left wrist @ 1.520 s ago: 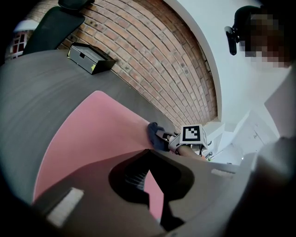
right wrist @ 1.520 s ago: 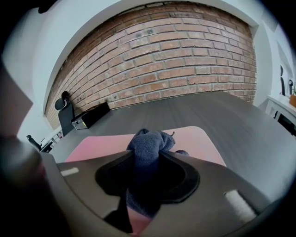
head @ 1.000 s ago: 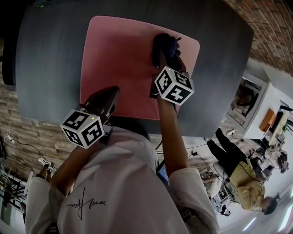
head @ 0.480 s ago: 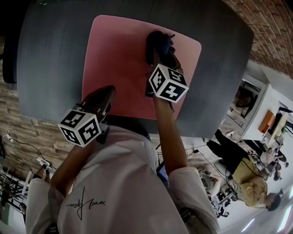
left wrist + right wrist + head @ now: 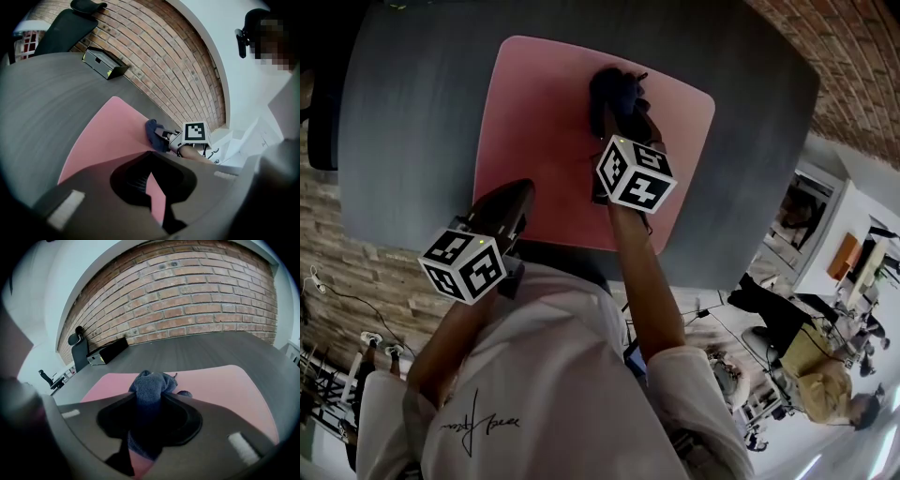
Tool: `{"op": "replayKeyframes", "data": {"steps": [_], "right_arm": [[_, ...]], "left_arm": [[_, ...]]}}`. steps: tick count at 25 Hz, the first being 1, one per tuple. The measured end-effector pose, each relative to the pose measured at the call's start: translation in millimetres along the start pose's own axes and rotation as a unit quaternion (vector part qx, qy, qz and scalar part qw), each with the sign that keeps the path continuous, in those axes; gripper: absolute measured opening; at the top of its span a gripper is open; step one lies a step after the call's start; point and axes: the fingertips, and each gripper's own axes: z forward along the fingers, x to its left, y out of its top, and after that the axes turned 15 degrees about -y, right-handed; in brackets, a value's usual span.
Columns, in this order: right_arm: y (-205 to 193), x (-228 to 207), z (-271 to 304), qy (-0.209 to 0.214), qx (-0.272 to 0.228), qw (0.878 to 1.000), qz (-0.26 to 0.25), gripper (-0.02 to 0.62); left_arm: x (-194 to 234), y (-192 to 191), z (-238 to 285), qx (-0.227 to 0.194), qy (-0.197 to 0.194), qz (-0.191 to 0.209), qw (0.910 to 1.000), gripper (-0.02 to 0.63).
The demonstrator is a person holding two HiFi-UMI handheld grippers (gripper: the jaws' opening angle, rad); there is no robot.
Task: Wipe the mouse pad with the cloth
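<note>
Right gripper (image 5: pixel 617 105) over far half of pink mouse pad (image 5: pixel 534 122), fingers pinching dark blue cloth (image 5: pixel 614 86); cloth bunched, bulging out past fingertips, resting on pad; left gripper (image 5: pixel 521 193) at pad's near edge, fingers drawn close together, only thin pink sliver showing between, holding nothing; grippers well apart; pad flat on dark grey tabletop (image 5: pixel 403 122); black box (image 5: pixel 104 63) on far part of tabletop, near brick wall (image 5: pixel 197 296); white sleeves at bottom of head view
</note>
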Motion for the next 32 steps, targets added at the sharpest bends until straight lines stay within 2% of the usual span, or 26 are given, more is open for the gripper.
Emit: {"op": "replayKeyframes", "data": {"steps": [4,10,14,18,25,32], "right_arm": [[-7,14,-1,0.006,0.001,1.000,-0.019,0.140],[-12,41,2,0.012,0.004,1.000,-0.013,0.140],[-18,65,-3,0.032,0.009,0.999,-0.013,0.140],[-19,74,-4,0.036,0.007,0.999,-0.013,0.140],[-21,85,-5,0.044,0.009,0.999,-0.009,0.140],[-32,102,-11,0.059,0.017,0.998,-0.009,0.140]], "left_arm": [[6,4,-9,-0.006,0.003,0.002,1.0000,0.006],[19,13,-20,-0.016,0.015,0.002,0.9998,0.006],[18,15,-24,-0.020,0.020,0.002,0.9996,0.007],[19,21,-27,-0.030,0.016,0.007,0.9994,0.006],[33,24,-43,-0.044,0.034,0.003,0.9984,0.006],[20,28,-44,-0.052,0.020,0.043,0.9975,0.007]]}}
